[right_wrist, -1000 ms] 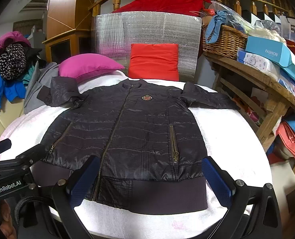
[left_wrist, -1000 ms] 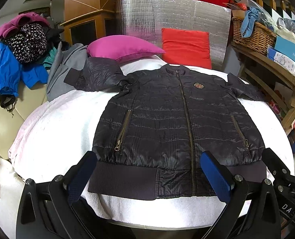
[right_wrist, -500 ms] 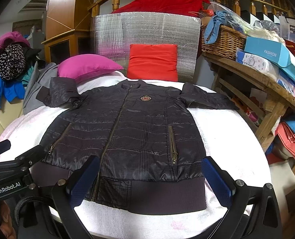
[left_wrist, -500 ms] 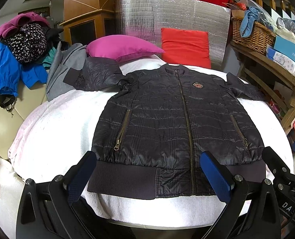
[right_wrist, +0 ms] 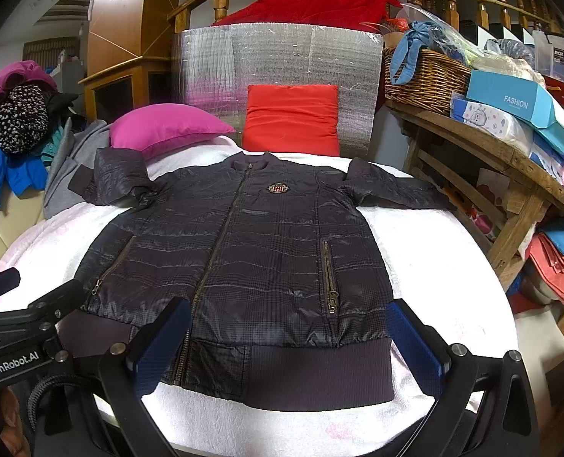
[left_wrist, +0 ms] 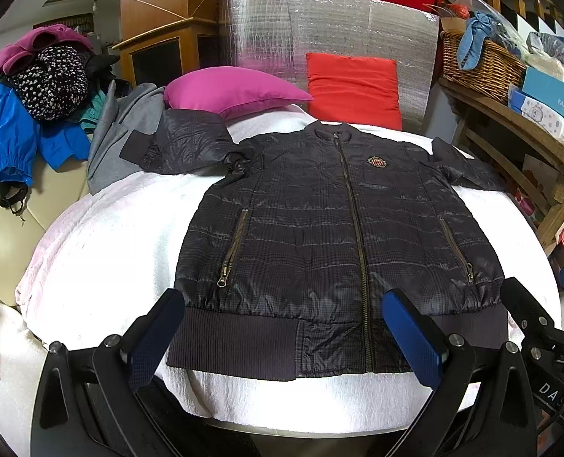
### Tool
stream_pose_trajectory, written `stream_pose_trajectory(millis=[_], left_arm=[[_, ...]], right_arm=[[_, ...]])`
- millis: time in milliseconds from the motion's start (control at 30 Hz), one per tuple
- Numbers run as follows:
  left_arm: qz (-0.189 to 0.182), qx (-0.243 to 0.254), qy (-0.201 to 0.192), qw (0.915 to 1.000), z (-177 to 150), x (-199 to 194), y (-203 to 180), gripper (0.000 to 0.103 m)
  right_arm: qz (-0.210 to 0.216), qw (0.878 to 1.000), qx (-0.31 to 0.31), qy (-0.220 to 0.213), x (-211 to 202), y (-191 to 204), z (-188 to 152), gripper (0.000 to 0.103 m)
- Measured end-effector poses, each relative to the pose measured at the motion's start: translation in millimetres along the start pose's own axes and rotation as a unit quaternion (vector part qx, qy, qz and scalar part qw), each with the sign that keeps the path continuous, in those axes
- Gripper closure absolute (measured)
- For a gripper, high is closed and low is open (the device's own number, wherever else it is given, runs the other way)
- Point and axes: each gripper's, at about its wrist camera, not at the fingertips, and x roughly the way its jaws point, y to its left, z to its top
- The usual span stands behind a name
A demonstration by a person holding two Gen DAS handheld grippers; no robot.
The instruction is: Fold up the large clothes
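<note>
A dark quilted zip jacket [left_wrist: 320,236] lies flat, front up, on a white-covered round table [left_wrist: 103,251], collar at the far side, ribbed hem nearest me. Both sleeves spread outward; the left sleeve [left_wrist: 183,144] is bent near the pink pillow. It also shows in the right wrist view [right_wrist: 244,259]. My left gripper [left_wrist: 285,339] is open and empty, hovering over the hem's left and middle part. My right gripper [right_wrist: 285,342] is open and empty over the hem's right part. The left tool's body [right_wrist: 19,327] shows at the right view's left edge.
A pink pillow [left_wrist: 228,89] and a red pillow [left_wrist: 352,89] lie behind the jacket before a silver foil panel [left_wrist: 320,26]. A pile of clothes [left_wrist: 34,87] sits at left. A wooden shelf [right_wrist: 510,156] with a wicker basket [right_wrist: 423,76] and boxes stands at right.
Both grippers have crept slightly forward toward the jacket's hem. The jacket has not moved and both stay open.
</note>
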Motion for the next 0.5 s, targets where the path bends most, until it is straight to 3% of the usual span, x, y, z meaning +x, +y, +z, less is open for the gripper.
stream_pose_trajectory(millis=[500], left_arm=[[-0.002, 0.002, 0.0, 1.0, 1.7, -0.7, -0.3, 0.0]], right_arm=[[0.0, 1.0, -0.003, 0.002, 1.7, 0.7, 2.9, 0.0]])
